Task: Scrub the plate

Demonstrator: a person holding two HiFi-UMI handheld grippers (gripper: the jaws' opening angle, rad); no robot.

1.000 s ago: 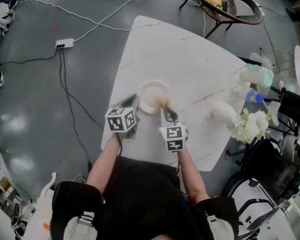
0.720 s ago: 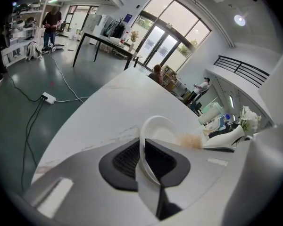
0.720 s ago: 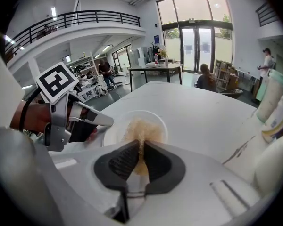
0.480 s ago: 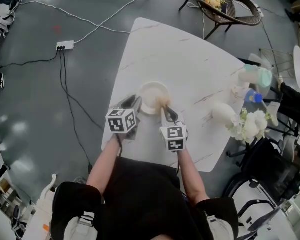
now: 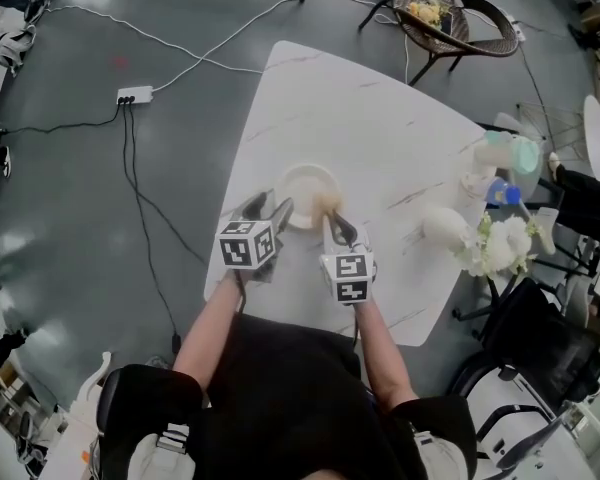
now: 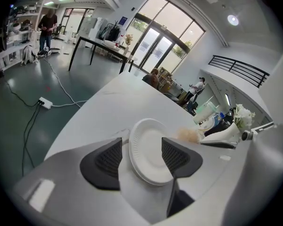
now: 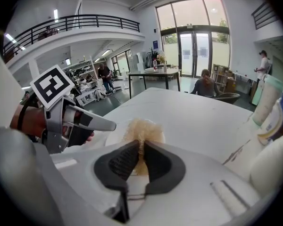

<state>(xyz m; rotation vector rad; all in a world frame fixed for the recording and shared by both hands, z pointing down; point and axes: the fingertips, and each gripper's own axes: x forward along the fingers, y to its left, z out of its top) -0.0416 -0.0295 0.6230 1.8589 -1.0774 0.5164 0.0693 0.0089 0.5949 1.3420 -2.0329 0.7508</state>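
On the left, the left gripper (image 5: 268,208) stands at the near left edge of the plate (image 5: 305,193). Its jaws have just been opening and are now spread wide. The plate's near rim lies in the gap between them, but neither pad presses on it, so nothing steadies the plate on that side.

The plate sits flat on the white table (image 5: 360,118), close to the edge nearest the person. It is white, round and shallow, with a ribbed rim (it looks like the disposable sort, light and easy to push about). From the left gripper view its face looks bare and even. I see no smear or crumb on it, though fine marks would be too small to tell.

Just to the right, the right gripper (image 5: 335,226) has its jaws pinched narrow on a tan, fibrous scrubber (image 5: 327,204). The tuft sticks out past the pads and rests at the plate's right rim.

Farther right, well apart, stand some bottles (image 5: 510,158) and white flowers (image 5: 500,248), which play no part.

I judge the scrubbing to be either near its end or paused. The scrubber is on the plate, the surface looks clean, and the holding grip is let go. If more rubbing is wanted, the left jaws would need to close on the rim first, or the plate may slide.
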